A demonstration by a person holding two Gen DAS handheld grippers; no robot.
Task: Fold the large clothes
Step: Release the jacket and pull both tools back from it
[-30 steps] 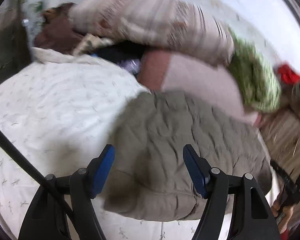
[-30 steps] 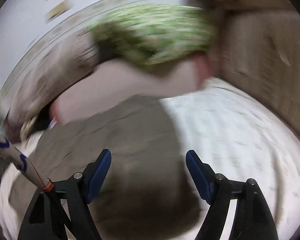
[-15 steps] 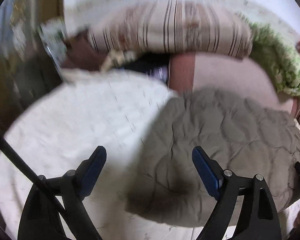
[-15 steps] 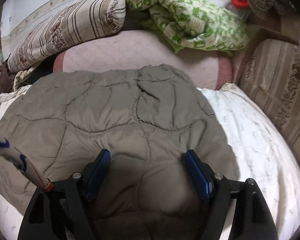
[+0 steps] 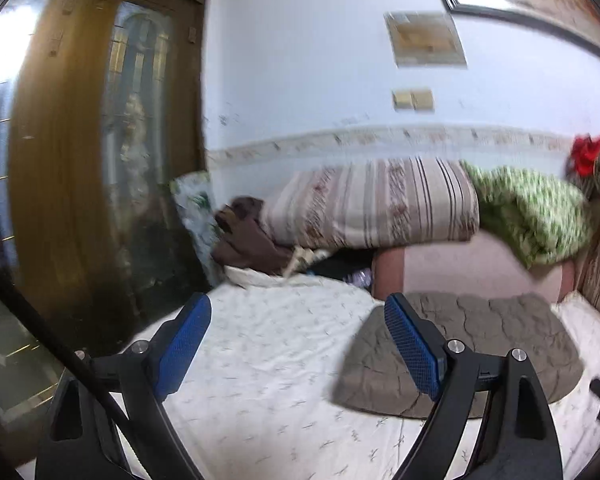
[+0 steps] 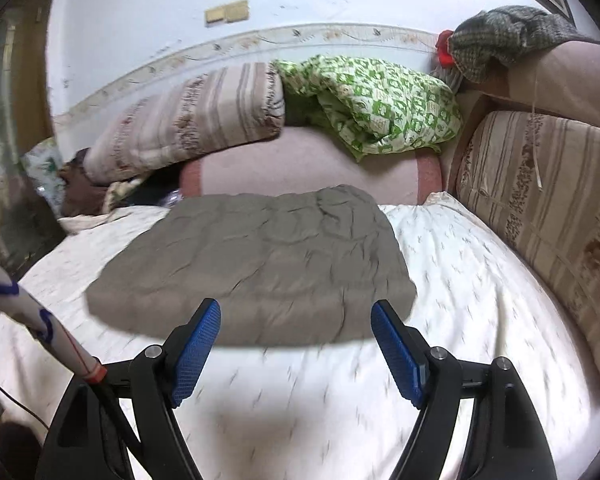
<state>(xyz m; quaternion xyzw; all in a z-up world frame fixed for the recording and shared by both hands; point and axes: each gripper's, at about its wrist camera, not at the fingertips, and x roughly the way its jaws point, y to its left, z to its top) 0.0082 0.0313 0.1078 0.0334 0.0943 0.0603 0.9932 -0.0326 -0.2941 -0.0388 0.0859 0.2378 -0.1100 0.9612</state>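
The left gripper (image 5: pixel 298 320) had just been opening, and its blue pads stood wide apart with nothing between them. It hung in the air above the white bed sheet (image 5: pixel 268 360), not touching anything. A black cable (image 5: pixel 40 320) ran across the bottom left of its view. The right gripper (image 6: pixel 296 324) was wide open too and held nothing. It hovered just in front of the near edge of the grey quilted jacket (image 6: pixel 260 256). A white stick with blue marks (image 6: pixel 32 316) poked in from the left beside it.

Nothing lay between either gripper and the jacket. Behind the jacket there was a pink cushion (image 6: pixel 300 164). On top of the cushion sat a striped folded quilt (image 6: pixel 196 116) and a green and white blanket (image 6: pixel 376 108). A brown cloth (image 5: pixel 252 236) was bunched up at the left end of the quilt. A red thing (image 6: pixel 443 50) and a grey knitted cloth (image 6: pixel 504 36) sat up in the far right corner. A striped sofa back (image 6: pixel 540 184) ran along the right side of the bed. On the left stood a wooden door (image 5: pixel 60 160) with a glass panel.

The jacket lay flat on the sheet, folded into a neat, puffy block with stitched lines across it. It sat in the middle of the bed, touching the pink cushion.
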